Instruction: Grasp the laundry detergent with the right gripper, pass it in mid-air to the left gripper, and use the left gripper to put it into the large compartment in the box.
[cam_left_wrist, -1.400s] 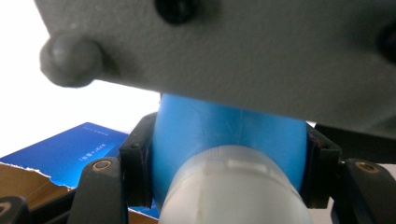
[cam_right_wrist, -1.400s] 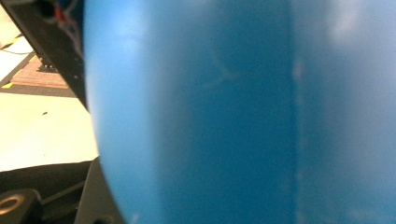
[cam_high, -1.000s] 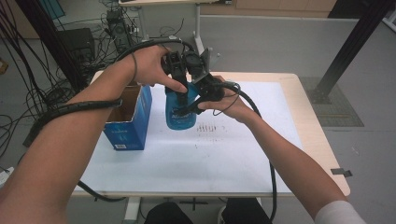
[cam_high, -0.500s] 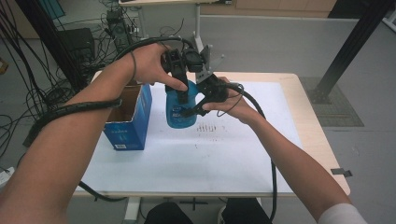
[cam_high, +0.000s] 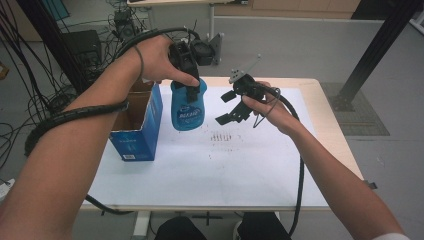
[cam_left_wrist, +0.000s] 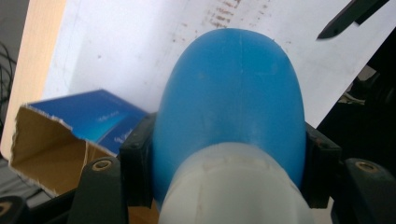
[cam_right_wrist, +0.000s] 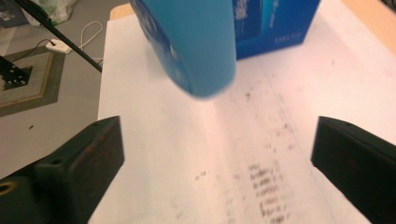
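Nearest in the high view, two forearms rising from the bottom edge over a white sheet (cam_high: 200, 170) on the table (cam_high: 330, 135), with faint dark smudges (cam_high: 222, 136) near the sheet's middle. Farther in, at right, the right gripper (cam_high: 227, 107) held above the sheet just right of the bottle, its jaws spread wide with nothing between them; from the right gripper view, the two black jaws far apart at the lower corners, bare sheet and smudges between, the bottle's rounded bottom hanging beyond and clear of both. At left, an open blue box (cam_high: 137, 127) standing on the sheet's left edge, cardboard inside showing, top flaps open. Between box and right gripper, the blue bottle (cam_high: 187, 107) lifted off the table, hanging upright with label toward the camera, near the box's right face but not touching it. Above it, the left gripper (cam_high: 190, 89) clamped on the bottle's upper part, one jaw pressed against each side; in the left gripper view, the blue body (cam_left_wrist: 231, 98) wedged between the black jaws with a white cap (cam_left_wrist: 233, 186) closest to the lens, box mouth below left. Beyond the table, grey floor, cables and a black stand.
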